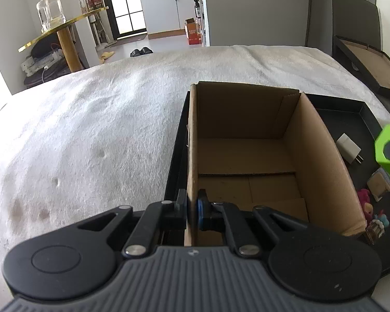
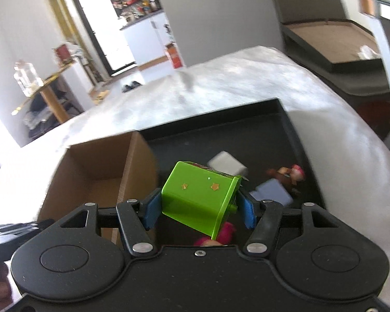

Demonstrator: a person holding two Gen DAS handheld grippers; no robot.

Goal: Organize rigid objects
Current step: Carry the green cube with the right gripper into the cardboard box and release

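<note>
The left hand-held gripper (image 1: 192, 208) pinched the box (image 1: 247, 156) wall; the right hand-held gripper (image 2: 199, 209) clamped a tilted green cube (image 2: 200, 197) above the tray (image 2: 286, 119), so it might slip and miss the box

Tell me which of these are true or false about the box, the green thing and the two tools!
1. The left tool pinches the cardboard box wall. True.
2. The right tool holds a green container. True.
3. The cardboard box is full of toys. False: it is empty.
4. The white charger lies inside the cardboard box. False: it lies beside it in the black tray.
</note>
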